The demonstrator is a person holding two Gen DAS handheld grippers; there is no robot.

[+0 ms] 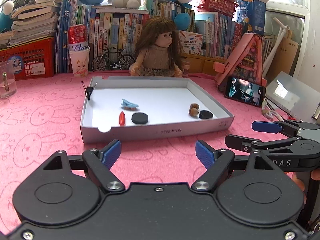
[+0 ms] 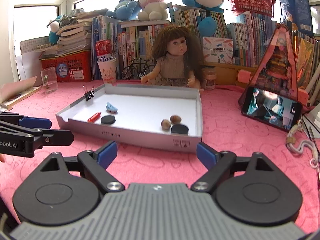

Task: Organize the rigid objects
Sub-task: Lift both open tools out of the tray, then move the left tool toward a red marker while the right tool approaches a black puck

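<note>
- While both hover over the pink surface [image 1: 50, 108], the left gripper [image 1: 158, 152] and right gripper [image 2: 157, 153] gape empty.
- Just ahead: shallow box [image 1: 160, 133].
- Inside: two black discs [image 1: 140, 118], red tube [image 1: 122, 118], blue clip [image 1: 129, 104], two nuts [image 1: 193, 109].

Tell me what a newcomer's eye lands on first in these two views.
First, the long-haired doll sitting against the packed bookshelf, right behind the shallow white box on the pink bunny-print cloth. Next, the box's scattered contents: two black discs, two brown nuts, a blue clip and a small red piece. To the right, a phone playing a video leans on a pink stand, while the left gripper and right gripper hang open before the box.
</note>
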